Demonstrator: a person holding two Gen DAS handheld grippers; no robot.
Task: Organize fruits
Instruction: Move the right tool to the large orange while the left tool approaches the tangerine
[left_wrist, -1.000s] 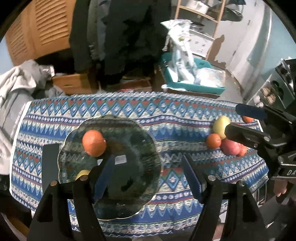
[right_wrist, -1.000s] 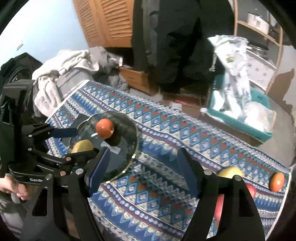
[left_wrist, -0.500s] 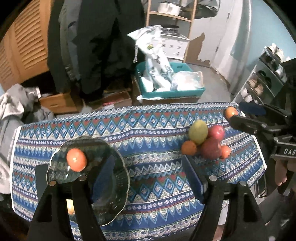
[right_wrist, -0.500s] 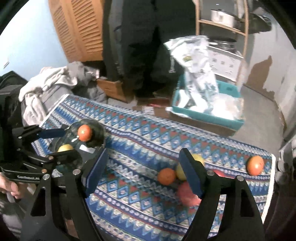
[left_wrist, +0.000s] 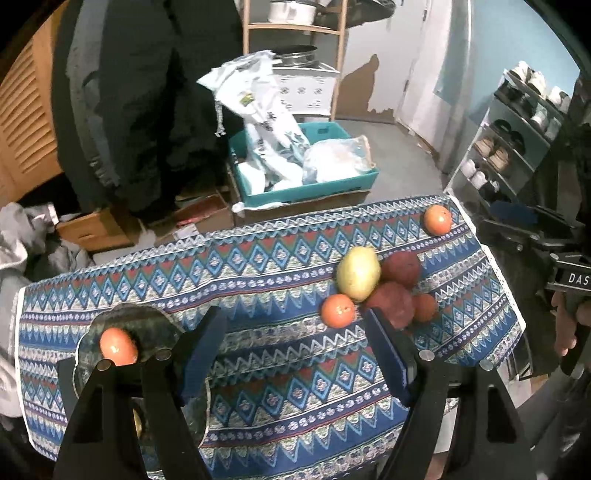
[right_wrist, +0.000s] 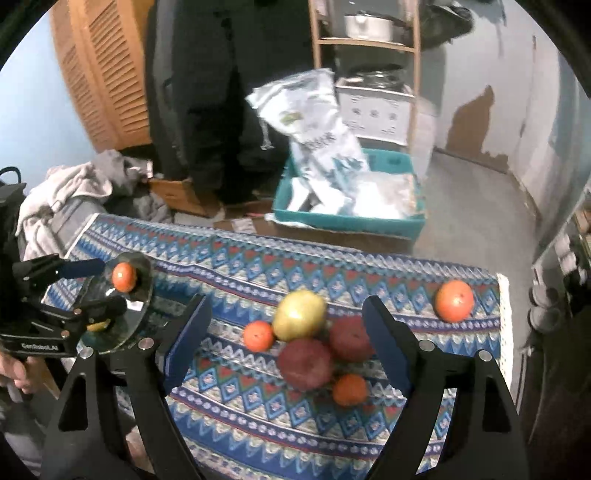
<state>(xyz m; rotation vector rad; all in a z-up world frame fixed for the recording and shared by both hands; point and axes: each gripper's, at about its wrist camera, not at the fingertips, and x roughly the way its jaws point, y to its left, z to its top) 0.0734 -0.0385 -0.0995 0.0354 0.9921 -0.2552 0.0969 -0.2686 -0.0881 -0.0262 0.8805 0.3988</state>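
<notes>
A cluster of fruit lies right of centre on the patterned cloth: a yellow-green fruit (right_wrist: 300, 319), two dark red ones (right_wrist: 304, 363) (right_wrist: 349, 338) and two small oranges (right_wrist: 258, 335) (right_wrist: 349, 389). One more orange (right_wrist: 453, 300) sits alone near the far right corner. My right gripper (right_wrist: 286, 339) hovers above the cluster, jaws opening, nothing held. At the left stands a glass plate (left_wrist: 155, 326) with an orange (left_wrist: 118, 347) on it and a yellow fruit (right_wrist: 98, 325). My left gripper (left_wrist: 295, 350) is open and empty over bare cloth between plate and cluster (left_wrist: 357, 273).
The table's right edge (left_wrist: 495, 266) and far edge are close to the fruit. Beyond the table stand a teal bin (right_wrist: 347, 221) with white bags, a person in dark clothes (right_wrist: 207, 92), piled laundry (right_wrist: 66, 192) and a shoe rack (left_wrist: 517, 147).
Both grippers have swung right, away from the plate toward the fruit cluster, which now sits centred in the right wrist view. The right jaws have spread wider.
</notes>
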